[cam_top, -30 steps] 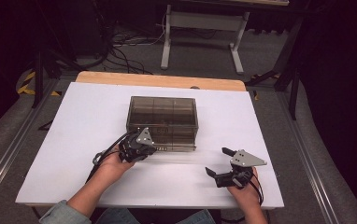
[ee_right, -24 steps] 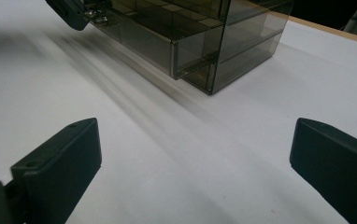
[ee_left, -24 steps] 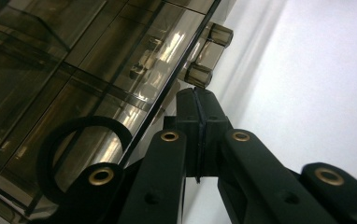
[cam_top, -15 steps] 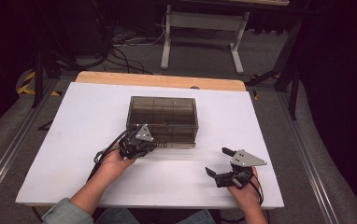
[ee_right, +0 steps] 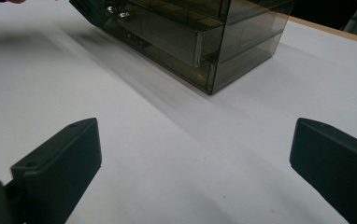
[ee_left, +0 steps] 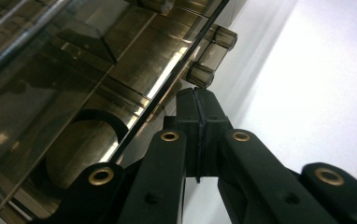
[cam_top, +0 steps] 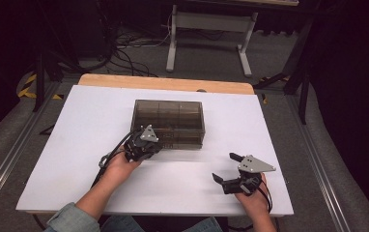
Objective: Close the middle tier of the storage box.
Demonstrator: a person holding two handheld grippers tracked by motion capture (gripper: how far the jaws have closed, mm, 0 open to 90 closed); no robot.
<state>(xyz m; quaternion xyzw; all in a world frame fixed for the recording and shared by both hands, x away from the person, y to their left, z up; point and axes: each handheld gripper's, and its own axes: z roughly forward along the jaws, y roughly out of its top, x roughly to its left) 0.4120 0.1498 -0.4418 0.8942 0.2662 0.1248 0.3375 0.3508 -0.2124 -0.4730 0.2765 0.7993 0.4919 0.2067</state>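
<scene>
And here we are at the white desk (cam_top: pixel 86 145), where a smoky see-through drawer box (cam_top: pixel 169 116) sits at the middle, a little toward the far edge and well clear of every corner. The left gripper (cam_top: pixel 146 144) is right up against the box's front face, on its left part, with the person's left hand (cam_top: pixel 120 166) behind it. From the left gripper view its jaws are pressed flat together, pad against pad, nothing between them, and their tips sit just beside a small dark knob (ee_left: pixel 200 74) on the front of the box; whether they touch it, I cannot tell. Over near the front right corner of the desk, the right gripper (cam_top: pixel 226 169) rests low above the surface, well apart from the box, its jaws spread wide with only bare desk between them.
</scene>
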